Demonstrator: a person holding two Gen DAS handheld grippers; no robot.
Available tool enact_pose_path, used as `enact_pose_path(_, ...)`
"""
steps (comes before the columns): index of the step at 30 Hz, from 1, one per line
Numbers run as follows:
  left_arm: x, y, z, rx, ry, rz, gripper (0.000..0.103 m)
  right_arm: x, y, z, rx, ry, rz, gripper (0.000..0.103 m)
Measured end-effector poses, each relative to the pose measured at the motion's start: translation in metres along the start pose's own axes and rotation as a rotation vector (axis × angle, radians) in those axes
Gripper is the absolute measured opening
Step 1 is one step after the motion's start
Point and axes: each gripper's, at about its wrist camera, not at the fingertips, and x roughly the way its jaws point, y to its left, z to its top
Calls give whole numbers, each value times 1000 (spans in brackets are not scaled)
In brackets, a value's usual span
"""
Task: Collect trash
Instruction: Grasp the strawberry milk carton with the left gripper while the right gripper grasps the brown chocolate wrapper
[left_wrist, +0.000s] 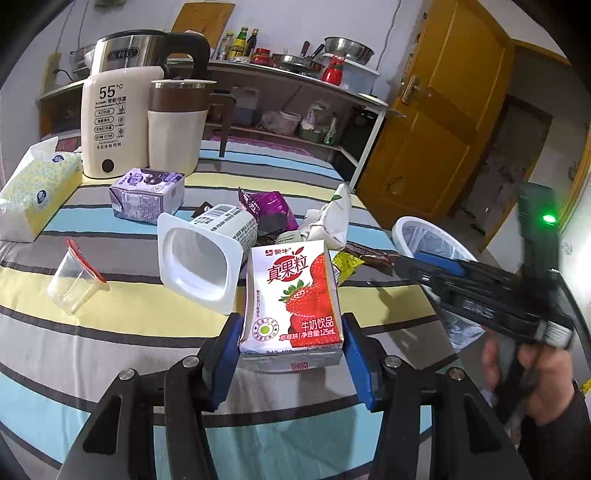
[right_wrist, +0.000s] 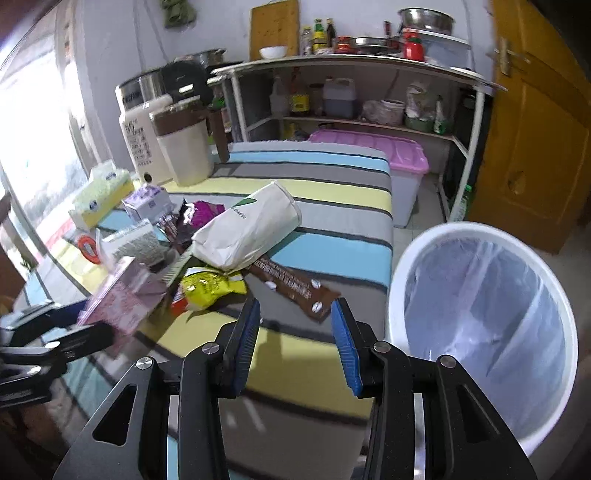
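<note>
A strawberry milk carton (left_wrist: 295, 288) stands upright between the blue pads of my left gripper (left_wrist: 291, 332), and both pads touch its sides. In the right wrist view the same carton (right_wrist: 122, 299) is a pink blur at the left. My right gripper (right_wrist: 295, 332) is open and holds nothing. It hangs over the table's near edge, just short of a brown wrapper (right_wrist: 295, 284). A white bin (right_wrist: 480, 295) with a clear liner stands on the floor right beside it. Other trash lies on the striped table (right_wrist: 332, 206): a white paper bag (right_wrist: 247, 225), a yellow wrapper (right_wrist: 207, 288) and a tipped yoghurt cup (left_wrist: 199, 258).
A clear cup with a red rim (left_wrist: 74, 284), a purple carton (left_wrist: 147, 195) and a purple wrapper (left_wrist: 269, 206) also lie on the table. A tissue box (left_wrist: 33, 195), a kettle (left_wrist: 114, 122) and a brown-banded jug (left_wrist: 177, 129) stand at the back left. Behind are a shelf unit and a pink-lidded box (right_wrist: 388, 155).
</note>
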Motion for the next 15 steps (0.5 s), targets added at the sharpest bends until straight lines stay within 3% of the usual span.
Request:
enact_pose_path(13, -2, 2, -1, 5, 1, -19, 53, 45, -3, 11, -117, 109, 21, 41)
enact_pose_path(15, -3, 2, -1, 6, -1, -19, 53, 41, -4, 9, -99, 113, 41, 34)
